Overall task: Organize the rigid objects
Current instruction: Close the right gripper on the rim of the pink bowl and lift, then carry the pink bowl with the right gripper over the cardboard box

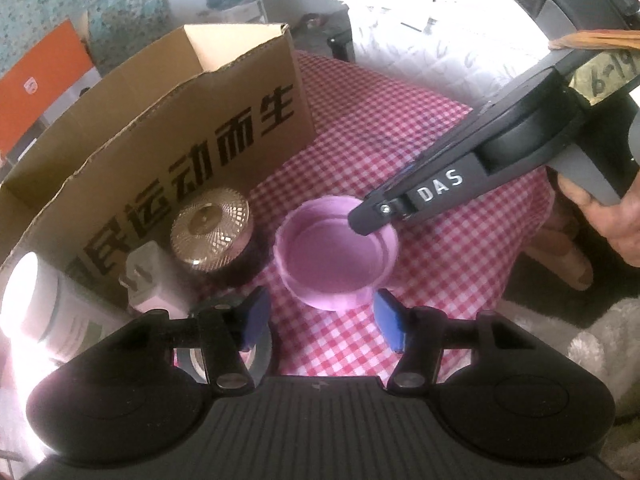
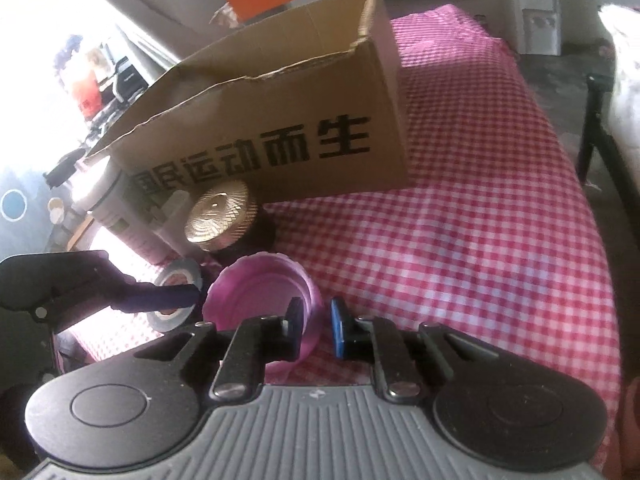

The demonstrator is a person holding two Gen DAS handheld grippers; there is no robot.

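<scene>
left wrist view looks down on a pink lid (image 1: 336, 256) lying open side up on a table under a red-and-white checked cloth (image 1: 400, 128); its hollow holds nothing. the right gripper (image 1: 362, 224) reaches in from the right and its tip sits on the lid's far right rim. in the right wrist view its jaws are closed on that rim, one finger (image 2: 295, 320) inside the wall and the other outside. the left gripper (image 1: 320, 320) stands about half open just near of the lid, blue pads on either side and not touching it.

left of the lid stands a dark jar with a gold patterned cap (image 1: 210, 236), then a pale bottle (image 1: 148, 280) and a white canister (image 1: 36, 300). a roll of tape (image 2: 176, 296) lies beside the lid. behind them stands an open cardboard box (image 1: 168, 128) with black printed characters; its inside cannot be seen. beyond are an orange box (image 1: 40, 84) and white bedding (image 1: 440, 28).
</scene>
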